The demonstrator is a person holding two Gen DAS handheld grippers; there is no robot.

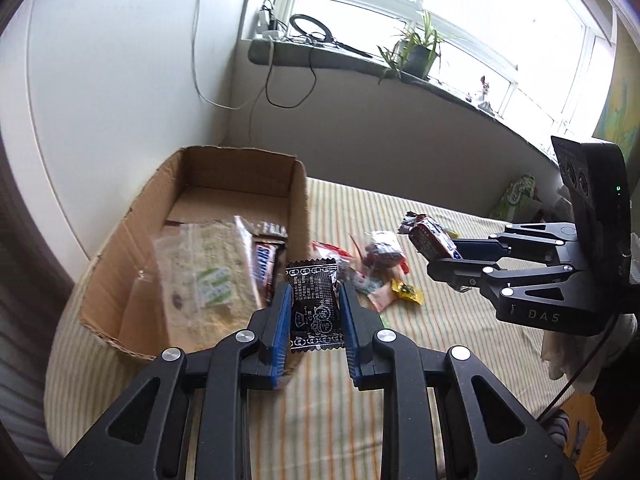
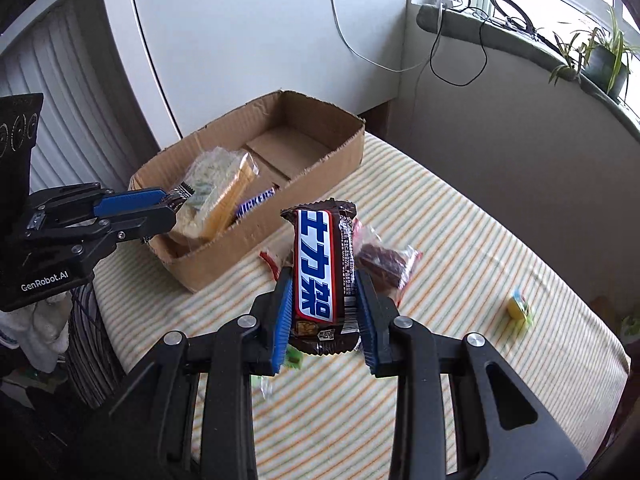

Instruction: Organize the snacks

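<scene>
My left gripper [image 1: 315, 292] is shut on a small black snack packet [image 1: 316, 308], held above the striped cloth near the open cardboard box [image 1: 120, 256]. In the right wrist view that gripper [image 2: 170, 202] hovers at the box's near end. My right gripper [image 2: 324, 280] is shut on a brown chocolate bar [image 2: 320, 272] with a red and blue label, lifted over the loose snacks; the left view shows it [image 1: 436, 254] at the right. The box [image 2: 344, 152] holds a clear pack of crackers [image 1: 200, 276] and a Snickers bar [image 2: 256, 202].
Loose snacks [image 1: 380, 256] lie on the striped cloth [image 1: 460, 344] right of the box, with a brownie pack [image 2: 380, 264] and a small yellow candy [image 2: 518, 306]. A windowsill with a potted plant [image 1: 418, 50] and hanging cables [image 1: 280, 88] runs behind. A white wall stands behind the box.
</scene>
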